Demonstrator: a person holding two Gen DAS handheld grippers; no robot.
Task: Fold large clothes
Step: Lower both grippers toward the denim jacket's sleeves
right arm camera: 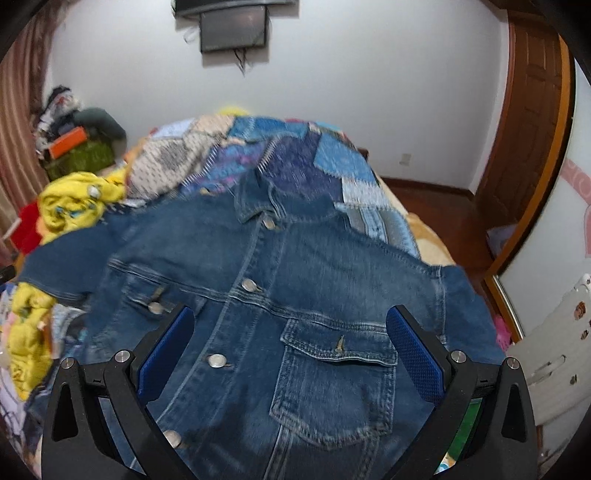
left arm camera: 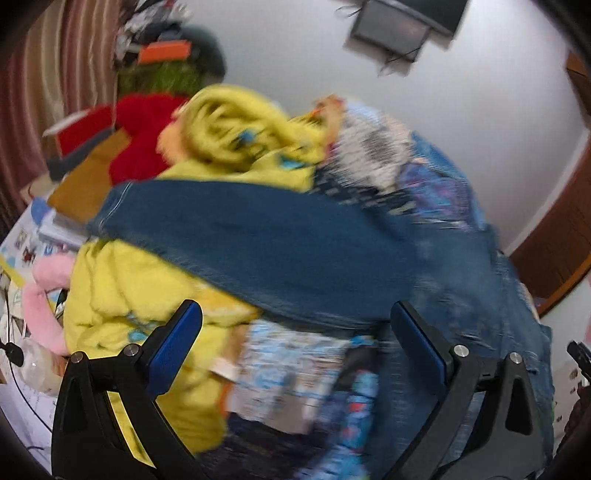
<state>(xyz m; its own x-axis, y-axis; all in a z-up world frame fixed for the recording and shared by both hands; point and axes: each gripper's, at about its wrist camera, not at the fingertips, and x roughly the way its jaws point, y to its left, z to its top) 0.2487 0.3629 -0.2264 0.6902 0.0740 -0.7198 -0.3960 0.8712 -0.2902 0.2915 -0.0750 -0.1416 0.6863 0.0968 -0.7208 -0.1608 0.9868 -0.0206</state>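
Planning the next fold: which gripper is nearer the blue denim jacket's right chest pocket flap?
Right. The right gripper hovers open directly over the pocket flap; the left gripper is over its sleeve.

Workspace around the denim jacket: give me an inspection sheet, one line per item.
Surface: bed under a patchwork quilt, mostly covered by clothes.
Job's things: denim jacket spread front-up, buttoned, collar toward the wall; one sleeve lies across the yellow garment.
Clutter: red garment, pink soft item, pile with an orange box by the curtain.
Grippers: left gripper open, fingers over the sleeve's edge; right gripper open over the chest pocket; neither grips anything.
Cables: thin black cable at the left edge; wires hanging below the wall screen.
Surroundings: white wall, striped curtain, wooden door.
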